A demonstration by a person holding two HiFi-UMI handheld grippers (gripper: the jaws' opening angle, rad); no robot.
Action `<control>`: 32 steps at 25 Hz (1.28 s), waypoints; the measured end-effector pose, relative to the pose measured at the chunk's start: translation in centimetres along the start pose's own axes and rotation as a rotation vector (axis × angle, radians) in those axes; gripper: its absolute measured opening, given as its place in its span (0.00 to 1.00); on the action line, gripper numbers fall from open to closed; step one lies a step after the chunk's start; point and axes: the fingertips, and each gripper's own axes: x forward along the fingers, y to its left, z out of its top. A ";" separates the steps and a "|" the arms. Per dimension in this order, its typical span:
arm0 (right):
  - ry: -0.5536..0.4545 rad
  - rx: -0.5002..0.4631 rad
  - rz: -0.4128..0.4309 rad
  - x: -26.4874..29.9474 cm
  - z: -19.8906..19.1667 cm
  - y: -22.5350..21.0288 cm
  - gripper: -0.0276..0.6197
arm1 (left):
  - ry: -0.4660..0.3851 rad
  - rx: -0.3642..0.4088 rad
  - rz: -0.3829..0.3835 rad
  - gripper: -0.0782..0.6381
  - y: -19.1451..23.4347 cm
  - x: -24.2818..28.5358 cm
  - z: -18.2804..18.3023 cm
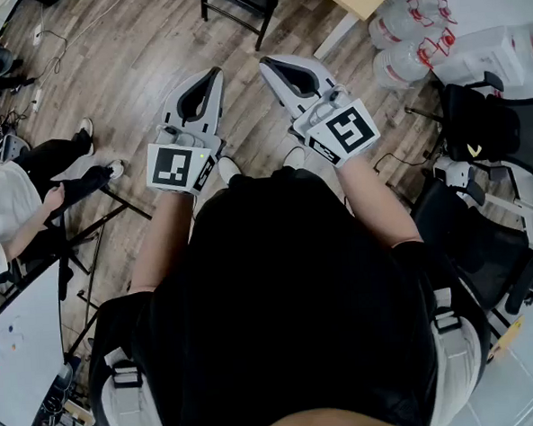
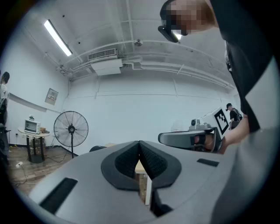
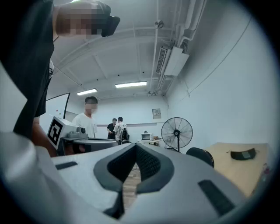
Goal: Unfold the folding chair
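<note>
Marker cubes (image 1: pixel 178 166) black-and-white, left tongs (image 1: pixel 214 73) closed, right tongs (image 1: pixel 267 63) closed

My left gripper (image 1: pixel 215 73) and right gripper (image 1: pixel 266 62) are showing smooth, matt grey plastic shells, and their pads (image 3: pixel 148 162) are looking black, ribbed and rubbery. The floor (image 1: pixel 130 45) is showing wood-grain planks with a dull sheen. Far right, the water bottles (image 1: pixel 401 60) are gleaming as clear glossy plastic. My shirt (image 1: pixel 290 296) is looking like matt black cloth.

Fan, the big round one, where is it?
In the left gripper view, the fan stands at the left by the white wall, just right of a small table with an oven.
</note>
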 end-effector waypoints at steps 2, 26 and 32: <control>0.000 0.001 -0.001 -0.2 0.0 -0.4 0.04 | 0.001 0.001 0.003 0.09 -0.2 0.4 0.0; 0.005 0.096 -0.076 -4.9 -1.3 -5.8 0.30 | 0.014 0.010 0.048 0.29 -3.1 3.3 -0.9; -0.001 0.073 -0.107 -7.6 -1.3 -8.6 0.52 | 0.026 0.045 0.072 0.46 -5.3 5.3 -1.3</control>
